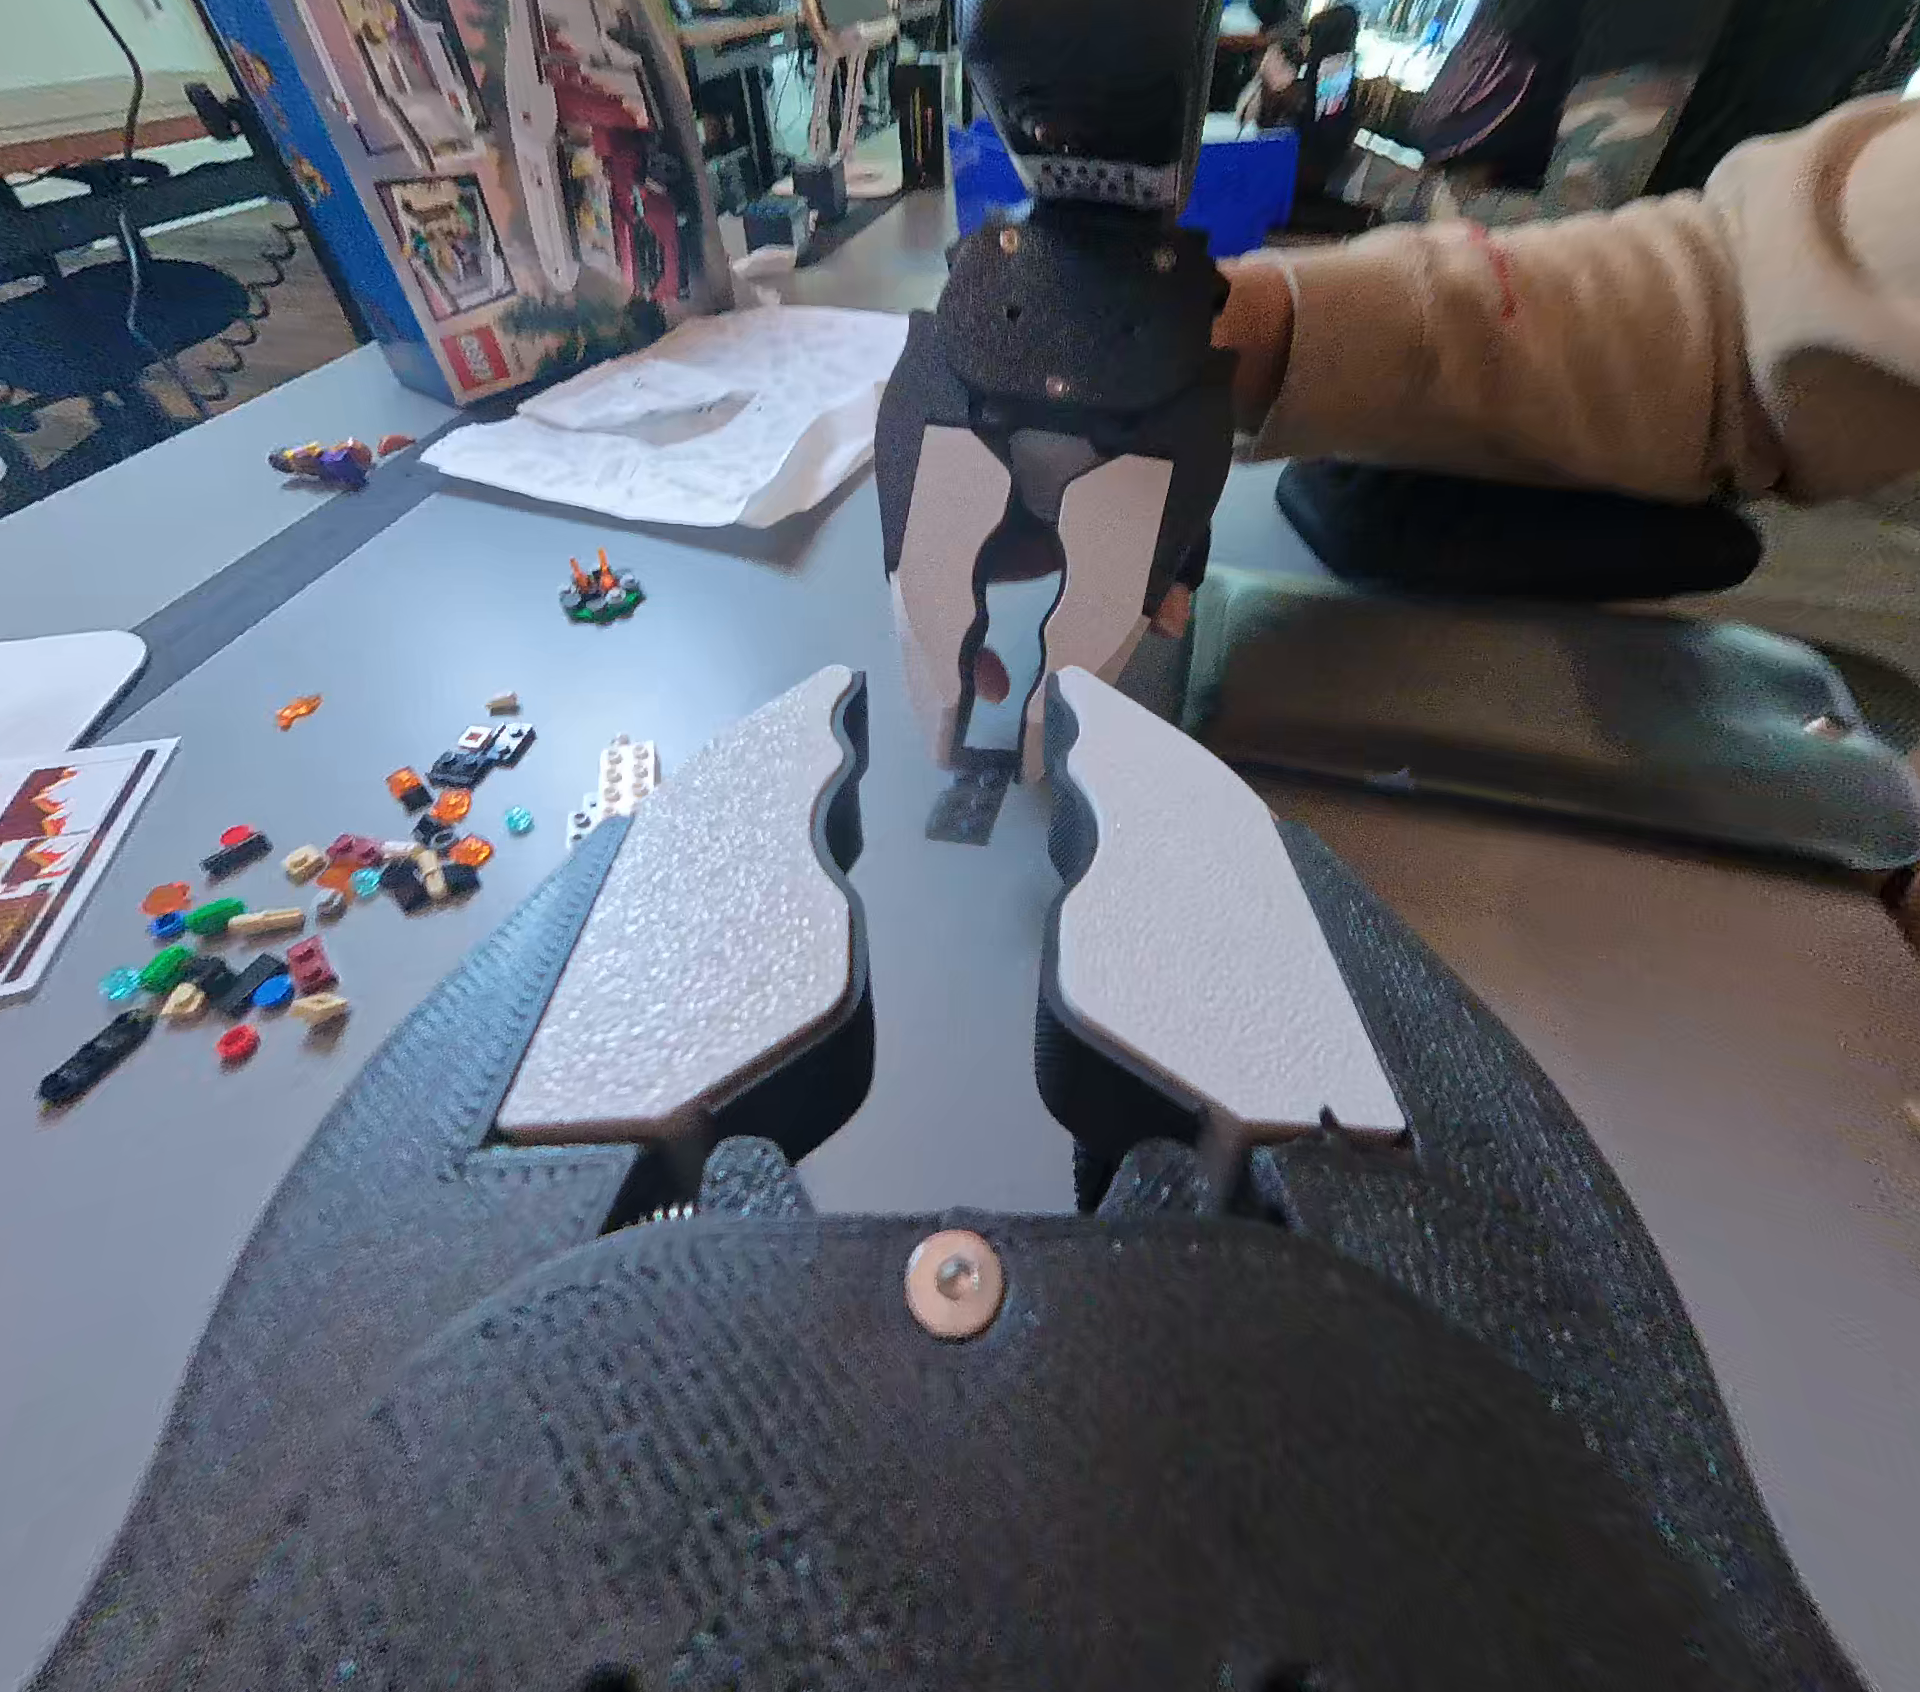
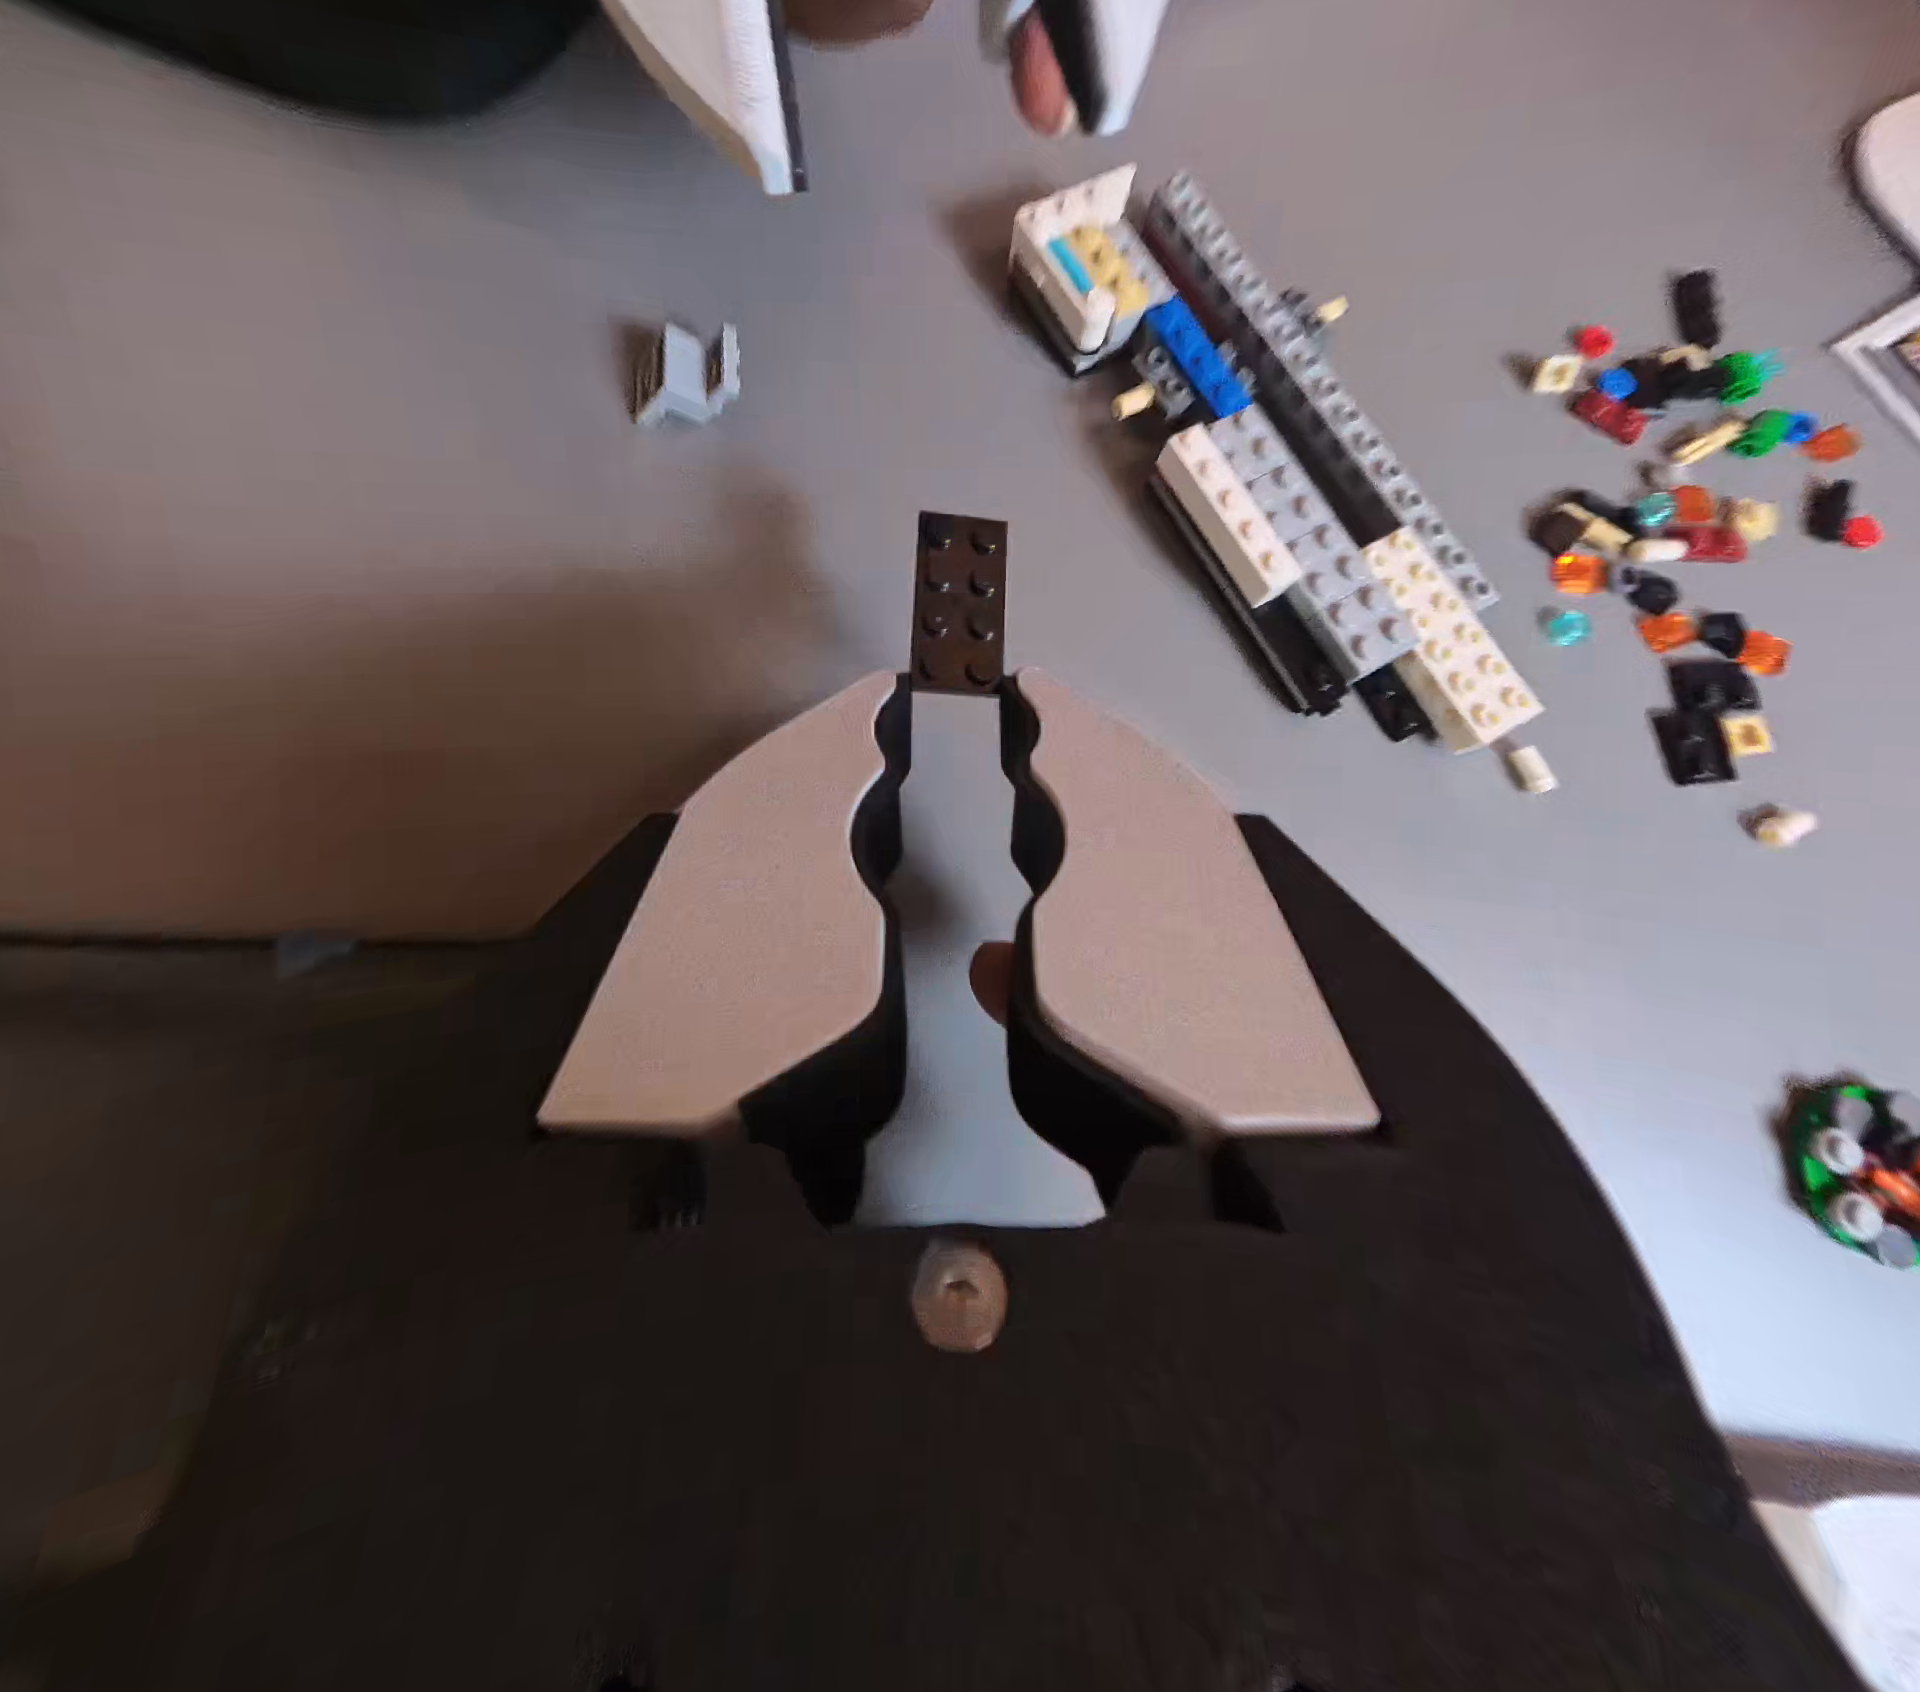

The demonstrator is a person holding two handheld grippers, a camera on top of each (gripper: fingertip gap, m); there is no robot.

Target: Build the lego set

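Observation:
My right gripper point(image 2: 961, 681) is shut on the near end of a black 2x4 plate point(image 2: 958, 593), which sticks out forward low over the grey table point(image 2: 416, 447). In the left wrist view this gripper point(image 1: 992, 759) points down, with the plate point(image 1: 968, 803) at its tips touching the table. My left gripper point(image 1: 956, 686) is open and empty, facing the right one, just short of the plate. It also shows at the top of the right wrist view point(image 2: 935, 151). The long grey, white, blue and black build point(image 2: 1320, 499) lies right of the plate.
Loose small pieces point(image 1: 312, 894) lie at the left, with a round green build with orange flames point(image 1: 603, 588) behind. A small grey piece point(image 2: 686, 375) lies apart. The set's box point(image 1: 447, 84), a white bag point(image 1: 686, 416) and a booklet point(image 1: 62, 853) are around. A person's sleeve point(image 1: 1558, 354) is at the right. Left tips to right tips: about 8 cm.

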